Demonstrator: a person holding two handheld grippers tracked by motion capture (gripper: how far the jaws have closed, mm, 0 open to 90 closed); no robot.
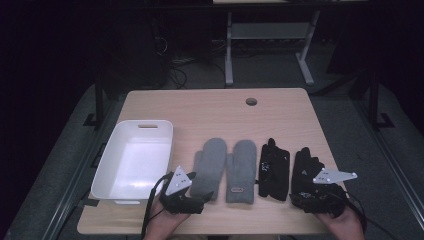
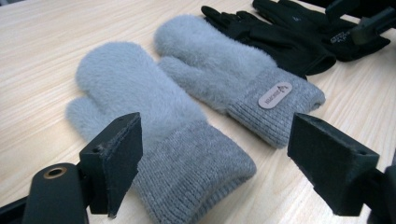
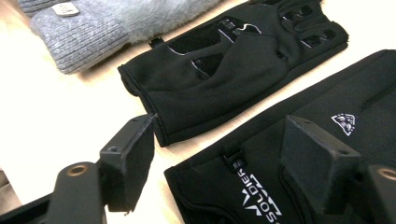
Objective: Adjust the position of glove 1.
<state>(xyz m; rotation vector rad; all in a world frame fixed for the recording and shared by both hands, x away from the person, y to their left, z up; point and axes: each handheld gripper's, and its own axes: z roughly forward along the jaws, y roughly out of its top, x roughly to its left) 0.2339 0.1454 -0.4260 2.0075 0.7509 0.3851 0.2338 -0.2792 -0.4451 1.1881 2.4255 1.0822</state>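
Both grippers (image 1: 197, 200) (image 1: 305, 197) released: fluffy grey mitten (image 2: 154, 126) with ribbed cuff, black glove (image 3: 289, 177) white-lettered.

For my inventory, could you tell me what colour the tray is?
White tray; the high view shows it best.

A light wooden table (image 1: 220, 110) carries everything. A white tub (image 1: 134, 161) lies at nine o'clock. Two grey mittens (image 1: 224, 167) lie centre, two black gloves (image 1: 287, 169) at three o'clock.

Dim room, dark at the edges. Light wooden table (image 1: 220, 112) with a round cable hole (image 1: 251, 102); grey floor (image 1: 395, 165); white desk frame (image 1: 267, 35) and tangled cables (image 1: 177, 62) behind.
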